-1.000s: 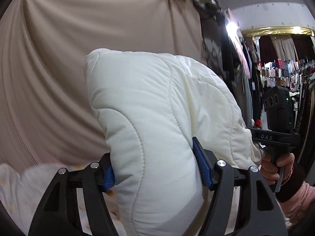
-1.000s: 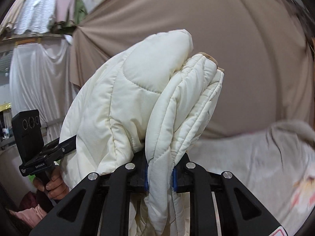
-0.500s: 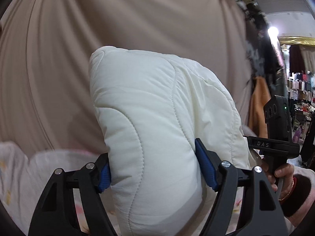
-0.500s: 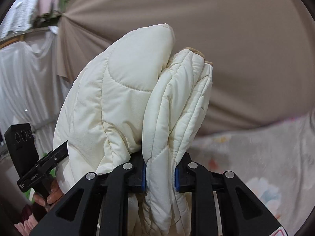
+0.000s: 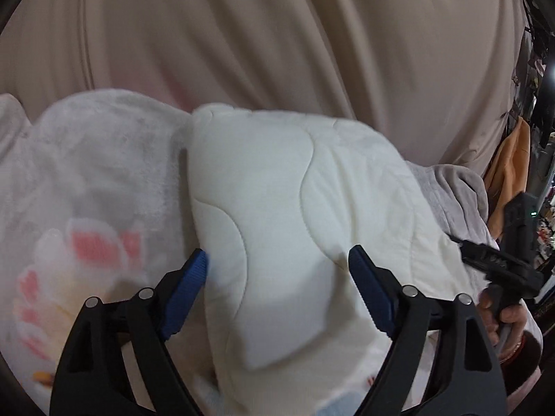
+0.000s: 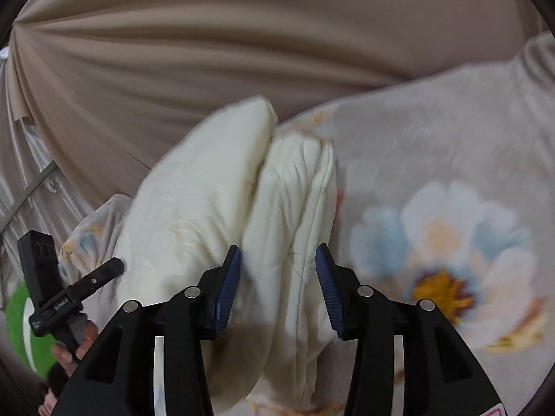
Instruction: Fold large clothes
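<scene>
A cream quilted puffer garment [image 5: 298, 208] lies folded on a floral blanket [image 5: 90, 187]. My left gripper [image 5: 277, 277] is open, its blue pads apart on either side of the garment's near edge. In the right wrist view the same garment [image 6: 242, 208] shows as thick folded layers on the blanket [image 6: 433, 190]. My right gripper [image 6: 277, 277] is open too, with its pads spread beside the fold and no longer pinching it. Each view shows the other handheld gripper at its edge.
A beige curtain [image 5: 277, 41] hangs close behind the blanket and fills the background. An orange garment [image 5: 506, 180] hangs at the far right. Something green [image 6: 17, 326] lies low at the left of the right wrist view.
Both grippers have lowered the folded garment from the air onto the blanket. The right gripper has opened and let go of the fold; the left has opened a little wider.
</scene>
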`<state>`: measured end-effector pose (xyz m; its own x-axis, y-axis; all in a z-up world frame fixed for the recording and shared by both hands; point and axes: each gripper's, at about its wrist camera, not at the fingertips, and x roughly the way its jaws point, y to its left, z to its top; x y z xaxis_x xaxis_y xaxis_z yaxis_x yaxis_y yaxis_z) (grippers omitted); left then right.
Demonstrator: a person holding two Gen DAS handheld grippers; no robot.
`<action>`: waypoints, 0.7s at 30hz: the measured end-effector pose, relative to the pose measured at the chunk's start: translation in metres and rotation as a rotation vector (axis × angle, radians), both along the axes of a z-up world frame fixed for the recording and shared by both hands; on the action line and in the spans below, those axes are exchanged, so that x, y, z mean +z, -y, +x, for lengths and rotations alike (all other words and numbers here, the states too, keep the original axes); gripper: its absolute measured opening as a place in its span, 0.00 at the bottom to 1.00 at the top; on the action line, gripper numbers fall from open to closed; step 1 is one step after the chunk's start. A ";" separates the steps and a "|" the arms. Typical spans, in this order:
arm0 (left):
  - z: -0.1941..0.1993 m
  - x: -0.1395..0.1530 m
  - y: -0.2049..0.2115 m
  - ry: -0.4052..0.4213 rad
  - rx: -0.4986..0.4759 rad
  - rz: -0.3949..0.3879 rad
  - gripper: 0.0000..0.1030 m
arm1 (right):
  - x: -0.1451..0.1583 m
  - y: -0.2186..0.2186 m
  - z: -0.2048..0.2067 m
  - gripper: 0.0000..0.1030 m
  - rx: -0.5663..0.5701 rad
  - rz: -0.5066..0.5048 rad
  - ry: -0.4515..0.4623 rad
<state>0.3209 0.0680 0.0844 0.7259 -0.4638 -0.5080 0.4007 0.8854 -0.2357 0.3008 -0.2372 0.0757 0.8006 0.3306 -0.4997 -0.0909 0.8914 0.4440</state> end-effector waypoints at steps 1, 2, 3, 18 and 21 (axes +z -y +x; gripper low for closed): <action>-0.016 0.010 -0.001 0.028 0.022 0.030 0.79 | 0.015 -0.003 -0.016 0.42 -0.012 -0.028 0.035; -0.027 0.017 -0.001 0.047 0.038 0.055 0.82 | 0.027 -0.008 -0.030 0.42 -0.006 -0.048 0.066; -0.040 0.026 0.000 0.065 0.058 0.081 0.84 | 0.037 -0.014 -0.038 0.39 0.007 -0.062 0.090; -0.044 -0.061 0.024 -0.094 0.156 0.297 0.88 | -0.049 -0.045 -0.030 0.00 0.066 -0.327 -0.105; -0.051 -0.065 0.029 -0.051 0.179 0.332 0.89 | -0.054 -0.055 -0.031 0.00 0.060 -0.401 -0.081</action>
